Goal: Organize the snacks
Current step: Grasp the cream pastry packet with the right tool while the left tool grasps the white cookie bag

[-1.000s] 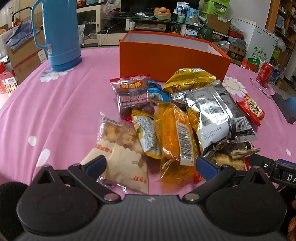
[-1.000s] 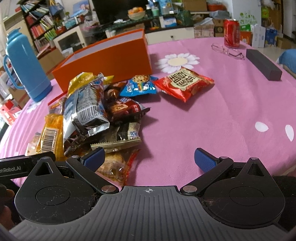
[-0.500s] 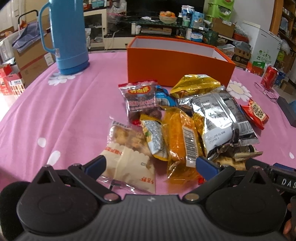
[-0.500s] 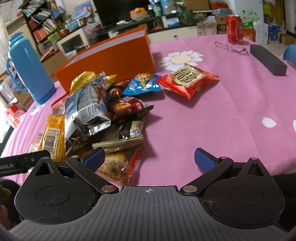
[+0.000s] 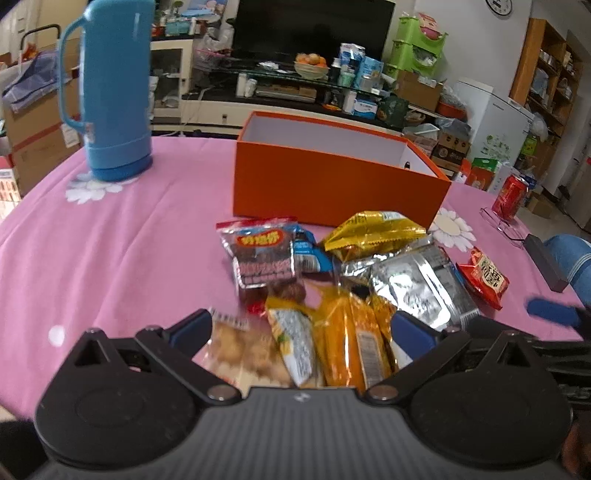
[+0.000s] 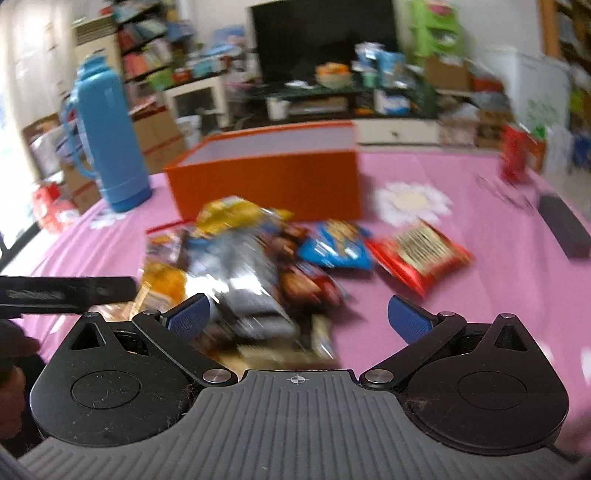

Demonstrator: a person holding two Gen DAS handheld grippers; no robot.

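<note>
Left gripper (image 5: 301,328): jaws spread wide, nothing pinched; they have just been closing slightly, with the near end of the snack pile seen between the pads but not pressed. Right gripper (image 6: 298,317): jaws spread, nothing held; that view is blurred.

Snack pile (image 5: 343,291) lies on the pink tablecloth (image 5: 122,254), just short of the orange box (image 5: 332,181). Nearest packets: a pale biscuit packet (image 5: 240,350), a yellow-green packet (image 5: 295,347) and an orange packet (image 5: 351,343), overlapping. Beyond them, a dark red packet (image 5: 260,254), a silver packet (image 5: 421,284) and a gold packet (image 5: 373,230). A red packet (image 5: 484,277) lies apart at the right edge of the pile.

Step judged: first pick not yet made; box is seen open and, as far as its inside shows, empty. One packet is best singled out from the edge of the heap, not the middle. The red packet, lying alone, is likely the cleanest take for the right gripper; the biscuit packet for the left. Film is slippery and crinkled: a sealed end or a fold is better pinched than the puffed middle. A neighbour could be dragged along where packets overlap.

Further off on the cloth: blue thermos (image 5: 114,88) at left, red can (image 5: 511,194), spectacles (image 5: 504,229) and dark bar (image 5: 543,262) at right. Behind the table, a cluttered room: television (image 5: 314,27), low cabinet, green drawers, cardboard boxes, bookshelves.
</note>
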